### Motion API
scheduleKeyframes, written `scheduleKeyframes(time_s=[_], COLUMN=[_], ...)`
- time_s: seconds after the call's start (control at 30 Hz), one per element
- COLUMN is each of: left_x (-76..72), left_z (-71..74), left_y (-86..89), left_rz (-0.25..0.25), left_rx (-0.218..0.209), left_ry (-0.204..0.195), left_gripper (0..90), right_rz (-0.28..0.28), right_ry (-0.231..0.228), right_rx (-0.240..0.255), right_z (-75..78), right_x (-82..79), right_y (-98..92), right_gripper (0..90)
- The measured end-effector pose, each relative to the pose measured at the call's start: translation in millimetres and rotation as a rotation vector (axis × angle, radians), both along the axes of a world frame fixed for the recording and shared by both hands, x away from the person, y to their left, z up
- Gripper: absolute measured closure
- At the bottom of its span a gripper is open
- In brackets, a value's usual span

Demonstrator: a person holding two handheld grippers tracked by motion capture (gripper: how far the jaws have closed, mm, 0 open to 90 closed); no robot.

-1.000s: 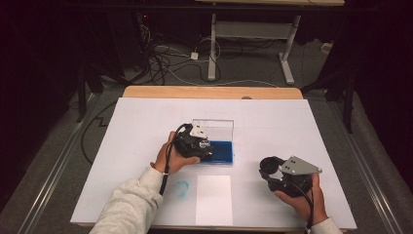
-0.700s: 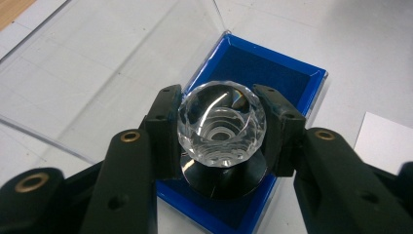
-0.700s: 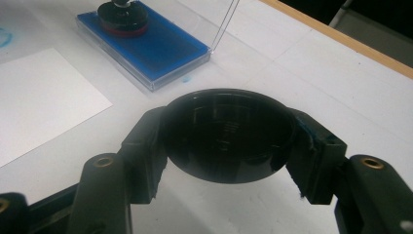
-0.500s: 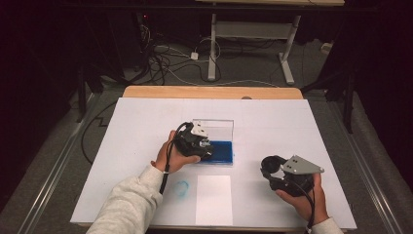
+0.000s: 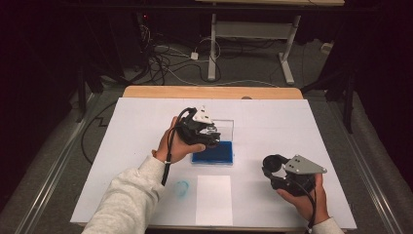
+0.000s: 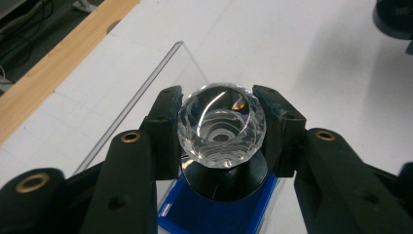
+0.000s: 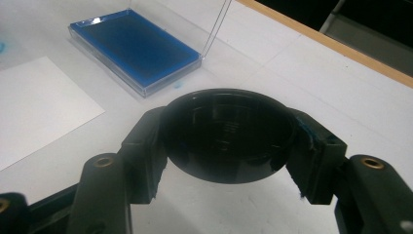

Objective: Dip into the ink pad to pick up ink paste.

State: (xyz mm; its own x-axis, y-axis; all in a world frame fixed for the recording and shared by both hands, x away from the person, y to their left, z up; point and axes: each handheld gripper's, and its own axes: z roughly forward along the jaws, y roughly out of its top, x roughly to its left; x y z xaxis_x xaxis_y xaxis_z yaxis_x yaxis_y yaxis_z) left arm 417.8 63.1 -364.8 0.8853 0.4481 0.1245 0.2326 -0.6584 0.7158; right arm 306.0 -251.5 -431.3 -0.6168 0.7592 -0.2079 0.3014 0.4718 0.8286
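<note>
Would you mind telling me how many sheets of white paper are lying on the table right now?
1. The sheet of white paper lies flat near the table's front edge, just in front of the blue ink pad, between the two hands. None looks hidden.

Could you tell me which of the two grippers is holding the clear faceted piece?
The left gripper: it clamps the clear faceted knob over the blue ink pad, whereas the right gripper grips a black round cap.

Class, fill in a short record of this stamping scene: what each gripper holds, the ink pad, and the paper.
left gripper: jaws shut on clear faceted stamp handle, above the ink pad
right gripper: jaws shut on black round cap, hollow side showing
ink pad: blue, in clear case, lid upright
paper: white sheet, near edge of the table
smudge: blue, left of paper
</note>
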Motion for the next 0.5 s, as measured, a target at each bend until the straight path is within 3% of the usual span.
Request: scheduleKeyframes(time_s=[0.27, 0.5], left_x=[0.8, 4.6], left_z=[-7.9, -31.3], left_y=[-16.7, -27.6], left_rz=[-0.022, -0.044], left_rx=[0.019, 0.048], left_ry=[0.01, 0.036], left_gripper=[55.1, 55.1], right_rz=[0.009, 0.015], right_ry=[0.007, 0.02], right_rx=[-0.007, -0.015], right_z=[-1.5, -3.6], right_x=[0.5, 0.8], right_y=[0.8, 2.1], right_gripper=[38.2, 38.2])
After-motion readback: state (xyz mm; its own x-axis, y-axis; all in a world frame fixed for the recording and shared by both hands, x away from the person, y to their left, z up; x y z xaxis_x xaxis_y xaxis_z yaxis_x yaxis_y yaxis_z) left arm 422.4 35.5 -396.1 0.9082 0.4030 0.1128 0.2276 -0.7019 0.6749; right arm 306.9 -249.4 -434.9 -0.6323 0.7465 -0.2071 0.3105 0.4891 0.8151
